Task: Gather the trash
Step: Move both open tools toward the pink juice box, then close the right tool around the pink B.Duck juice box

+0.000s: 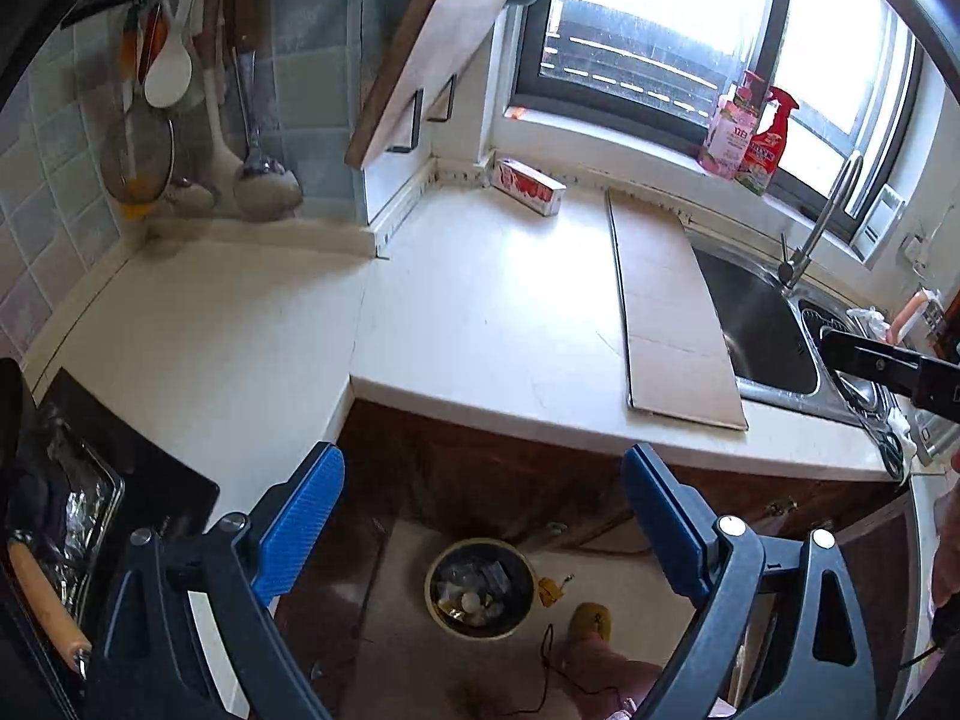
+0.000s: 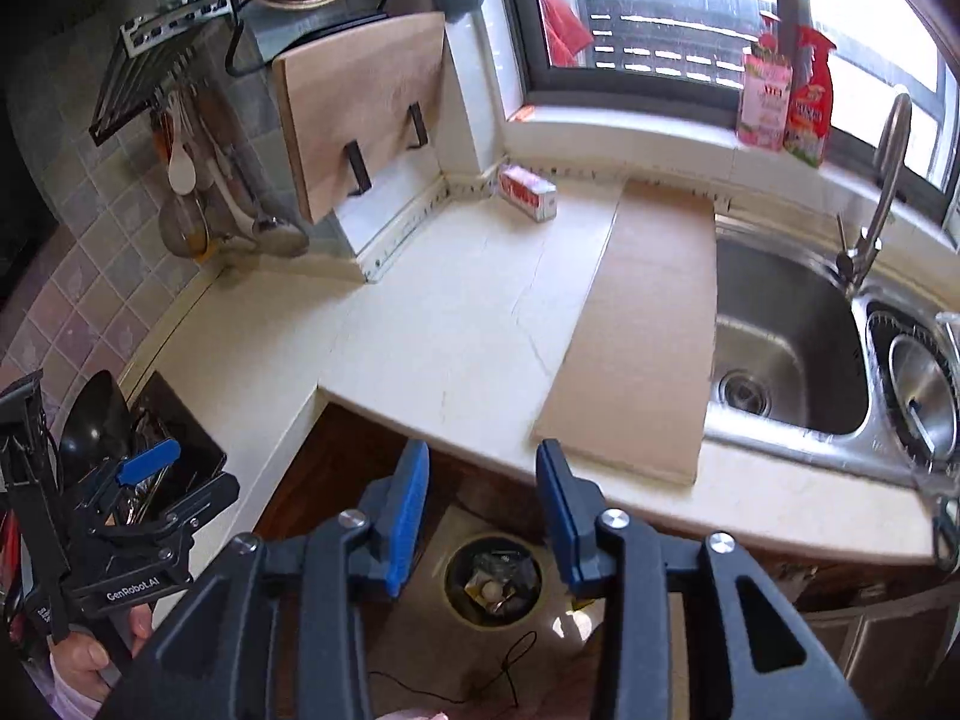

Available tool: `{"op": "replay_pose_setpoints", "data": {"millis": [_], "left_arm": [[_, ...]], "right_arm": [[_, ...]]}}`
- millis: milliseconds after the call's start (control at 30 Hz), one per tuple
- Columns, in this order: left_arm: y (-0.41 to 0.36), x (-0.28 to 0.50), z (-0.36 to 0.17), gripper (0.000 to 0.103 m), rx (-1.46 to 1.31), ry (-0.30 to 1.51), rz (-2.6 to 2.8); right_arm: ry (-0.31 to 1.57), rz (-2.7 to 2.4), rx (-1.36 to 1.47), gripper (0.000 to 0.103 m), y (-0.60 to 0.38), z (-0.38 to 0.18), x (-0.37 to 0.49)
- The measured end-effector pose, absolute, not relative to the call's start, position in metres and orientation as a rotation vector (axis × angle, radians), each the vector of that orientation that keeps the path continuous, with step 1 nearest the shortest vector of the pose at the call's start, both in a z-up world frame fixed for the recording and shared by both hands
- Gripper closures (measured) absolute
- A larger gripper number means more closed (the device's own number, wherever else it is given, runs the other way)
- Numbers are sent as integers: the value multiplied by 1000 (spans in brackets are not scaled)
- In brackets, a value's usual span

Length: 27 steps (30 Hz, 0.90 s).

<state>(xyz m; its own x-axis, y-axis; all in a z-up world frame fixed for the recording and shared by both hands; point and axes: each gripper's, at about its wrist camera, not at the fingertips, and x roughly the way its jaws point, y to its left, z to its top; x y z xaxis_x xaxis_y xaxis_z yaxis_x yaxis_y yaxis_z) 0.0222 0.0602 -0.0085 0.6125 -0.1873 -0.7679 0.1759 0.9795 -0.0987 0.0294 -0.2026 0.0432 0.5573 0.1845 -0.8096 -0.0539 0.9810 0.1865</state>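
Kitchen: pale L-shaped countertop under a bright window, sink at the right end.
Trash left: red-and-white carton in the back corner — long axis running 10 to 4 o'clock; flat cardboard sheet lying front-to-back beside the sink.
Bin: trash can on the floor, partly full, at 6 o'clock below the counter edge.
Left gripper: spread wide, empty.
Right gripper: narrower gap, empty — nearer the sheet, whose front edge sits just at 1 o'clock.
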Motion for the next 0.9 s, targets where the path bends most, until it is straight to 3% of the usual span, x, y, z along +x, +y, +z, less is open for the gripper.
{"op": "replay_pose_setpoints", "data": {"millis": [133,467,633,900], "left_arm": [[56,49,18,4,0,849,-171],[6,152,50,3,76,802,-7],[-13,218,39,3,55,840,72],[-44,305,-17,3,11,875,117]], "right_arm": [[958,152,132,64,-221,66,70],[958,306,129,47,-269,93,221],[992,356,124,46,-287,70,310],[1066,397,121,46,-286,-15,428]]}}
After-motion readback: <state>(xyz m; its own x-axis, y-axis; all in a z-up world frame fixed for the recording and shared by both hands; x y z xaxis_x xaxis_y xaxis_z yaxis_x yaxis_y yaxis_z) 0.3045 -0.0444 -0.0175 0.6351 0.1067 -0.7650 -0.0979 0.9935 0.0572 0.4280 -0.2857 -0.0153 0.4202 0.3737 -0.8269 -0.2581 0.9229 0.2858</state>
